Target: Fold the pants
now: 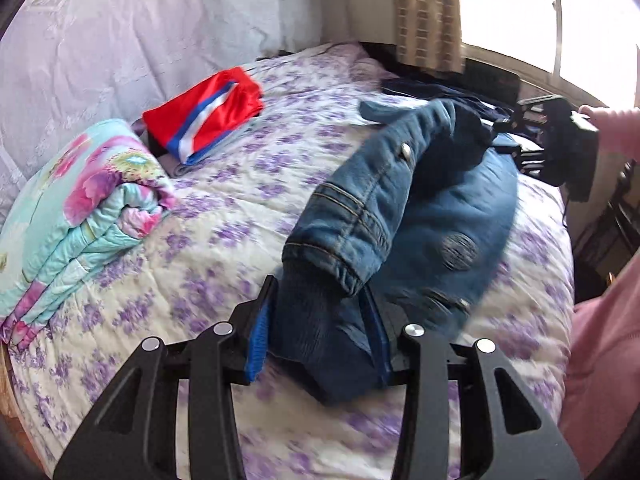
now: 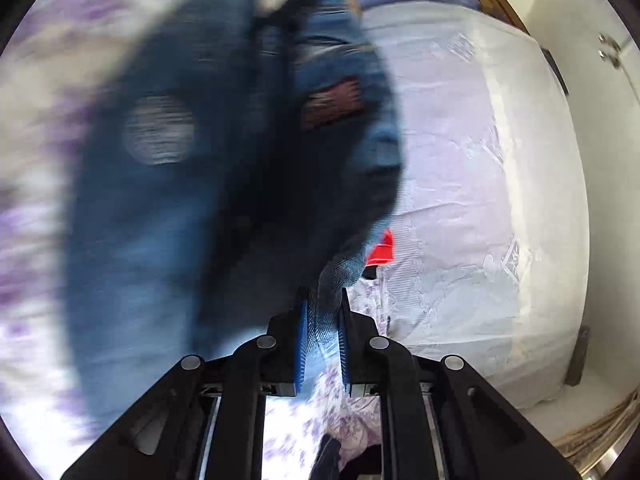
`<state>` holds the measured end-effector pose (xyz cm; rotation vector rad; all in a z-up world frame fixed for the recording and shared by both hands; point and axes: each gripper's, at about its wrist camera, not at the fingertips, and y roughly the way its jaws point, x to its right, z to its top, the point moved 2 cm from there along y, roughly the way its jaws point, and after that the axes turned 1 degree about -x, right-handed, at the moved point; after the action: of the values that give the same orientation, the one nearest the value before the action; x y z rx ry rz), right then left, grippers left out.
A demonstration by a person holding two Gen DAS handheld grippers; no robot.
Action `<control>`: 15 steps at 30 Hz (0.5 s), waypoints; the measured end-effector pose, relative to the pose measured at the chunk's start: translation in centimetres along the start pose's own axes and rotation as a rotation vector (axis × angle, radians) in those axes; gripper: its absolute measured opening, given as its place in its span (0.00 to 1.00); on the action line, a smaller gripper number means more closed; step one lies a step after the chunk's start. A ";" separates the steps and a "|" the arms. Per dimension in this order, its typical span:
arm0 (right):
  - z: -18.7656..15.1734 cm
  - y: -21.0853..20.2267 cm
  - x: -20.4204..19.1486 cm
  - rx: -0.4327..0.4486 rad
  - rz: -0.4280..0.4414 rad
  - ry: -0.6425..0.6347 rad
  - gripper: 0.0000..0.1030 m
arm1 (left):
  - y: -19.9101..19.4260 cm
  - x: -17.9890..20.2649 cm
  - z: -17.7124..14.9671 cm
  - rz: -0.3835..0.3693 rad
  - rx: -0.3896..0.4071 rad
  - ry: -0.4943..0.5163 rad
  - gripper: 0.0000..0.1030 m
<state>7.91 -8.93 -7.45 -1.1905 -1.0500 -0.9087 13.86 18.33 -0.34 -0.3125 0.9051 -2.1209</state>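
The jeans (image 1: pixel 400 208) are held up off the bed (image 1: pixel 224 216), lying partly on the purple-flowered quilt toward the bed's right edge and partly lifted between the two tools. A ribbed cuff end of one leg is clamped in the left hand-held gripper (image 1: pixel 320 328), whose blue pads are closed against the thick fabric. At the far end, another part of the garment is pinched in the right hand-held gripper (image 2: pixel 323 340), its pads pressed together on a thin ridge of denim; in the left wrist view this tool is seen near the right edge of the bed, next to the window side. One leg appears to be draped over the other, so a lengthwise fold is judged to be in progress or just formed, but the cloth is bunched and twisted, not flat. The crosswise folds are judged not yet done, and the garment has not been laid down or smoothed. The right wrist view is heavily blurred, so finer detail of the fold cannot be told.

Farther out, a red garment with a blue and white stripe (image 1: pixel 204 114) is laid folded toward the far left part of the bed, which suggests a place for finished items. A folded floral blanket (image 1: pixel 76 208) is lying at the left edge, and a pale bedspread (image 1: pixel 120 40) is heaped behind it.
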 end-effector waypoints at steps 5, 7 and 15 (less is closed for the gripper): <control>-0.7 -0.1 -4.1 -0.049 0.156 0.084 0.15 | 0.9 1.9 -3.2 -0.068 -0.075 -0.050 0.39; -1.0 0.4 -4.5 -0.074 0.229 0.122 0.29 | 0.9 2.3 -4.1 -0.083 -0.089 -0.078 0.40; -2.8 -0.3 3.3 -0.093 0.449 0.429 0.42 | -4.7 2.0 -4.2 -0.003 -0.018 -0.132 0.58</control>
<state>8.92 -11.74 -4.37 -1.1750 -0.3773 -0.8104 7.76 20.95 -0.25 -0.4579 0.8476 -2.0697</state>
